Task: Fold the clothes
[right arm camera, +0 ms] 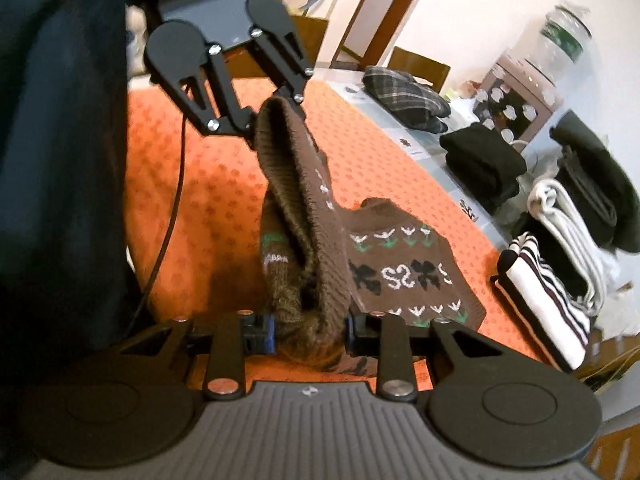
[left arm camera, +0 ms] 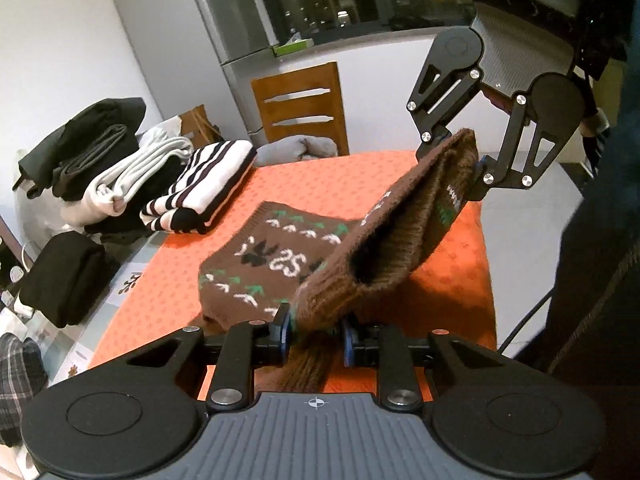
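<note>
Brown sweater (left arm camera: 280,264): near edge raised off the orange tablecloth (left arm camera: 168,296), far part flat on it. Left gripper (left arm camera: 314,330) and right gripper (left arm camera: 466,156) each pinch one end of that edge, jaws narrow on knit. Edge spans between them; fold likely goes toward the striped folded pile (left arm camera: 204,188).

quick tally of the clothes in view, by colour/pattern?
Brown knit sweater, held by both tongs: 1
Striped black-and-white folded: 1
White folded: 1
Black or dark folded: 2
Plaid: 1
Grey, on the chair: 1
Total: 7
</note>
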`<state>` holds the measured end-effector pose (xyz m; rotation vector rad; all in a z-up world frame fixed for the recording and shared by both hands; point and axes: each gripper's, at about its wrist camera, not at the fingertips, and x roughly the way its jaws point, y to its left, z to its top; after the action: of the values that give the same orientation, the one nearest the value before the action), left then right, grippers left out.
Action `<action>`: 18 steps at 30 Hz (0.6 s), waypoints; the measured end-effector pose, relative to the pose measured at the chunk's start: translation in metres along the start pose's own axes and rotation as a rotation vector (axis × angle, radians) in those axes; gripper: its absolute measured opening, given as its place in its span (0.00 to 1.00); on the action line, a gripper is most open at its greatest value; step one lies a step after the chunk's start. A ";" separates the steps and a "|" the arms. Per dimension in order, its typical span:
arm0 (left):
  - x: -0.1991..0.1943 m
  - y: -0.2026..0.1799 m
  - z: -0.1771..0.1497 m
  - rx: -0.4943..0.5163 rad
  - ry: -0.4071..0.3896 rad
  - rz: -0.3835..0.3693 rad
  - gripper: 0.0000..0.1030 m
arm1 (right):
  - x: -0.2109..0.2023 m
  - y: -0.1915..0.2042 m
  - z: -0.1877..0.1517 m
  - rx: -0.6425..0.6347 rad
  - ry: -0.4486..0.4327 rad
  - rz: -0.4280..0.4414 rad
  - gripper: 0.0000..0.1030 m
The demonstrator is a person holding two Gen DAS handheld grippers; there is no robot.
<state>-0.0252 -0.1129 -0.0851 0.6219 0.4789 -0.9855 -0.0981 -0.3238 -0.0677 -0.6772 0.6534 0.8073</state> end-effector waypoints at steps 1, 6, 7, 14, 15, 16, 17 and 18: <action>0.003 0.007 0.005 -0.017 0.002 0.001 0.26 | -0.002 -0.009 0.001 0.024 -0.010 0.012 0.33; 0.029 0.050 0.030 -0.126 0.039 -0.009 0.26 | 0.004 -0.072 -0.002 0.168 -0.069 0.109 0.33; 0.036 0.058 0.035 -0.144 0.050 -0.013 0.26 | 0.007 -0.087 -0.003 0.201 -0.080 0.130 0.33; 0.094 0.108 0.054 -0.284 0.140 -0.022 0.27 | 0.045 -0.181 -0.029 0.470 -0.143 0.273 0.33; 0.103 0.113 0.054 -0.301 0.153 -0.021 0.27 | 0.053 -0.194 -0.035 0.516 -0.149 0.295 0.33; 0.113 0.118 0.054 -0.314 0.167 -0.019 0.27 | 0.062 -0.206 -0.041 0.557 -0.154 0.313 0.33; 0.122 0.122 0.053 -0.331 0.179 -0.017 0.28 | 0.071 -0.215 -0.047 0.593 -0.156 0.325 0.34; 0.131 0.126 0.052 -0.349 0.192 -0.015 0.28 | 0.080 -0.224 -0.053 0.626 -0.155 0.335 0.34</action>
<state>0.1526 -0.1769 -0.0966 0.3990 0.8070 -0.8341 0.1114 -0.4447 -0.0956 0.0667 0.8355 0.8888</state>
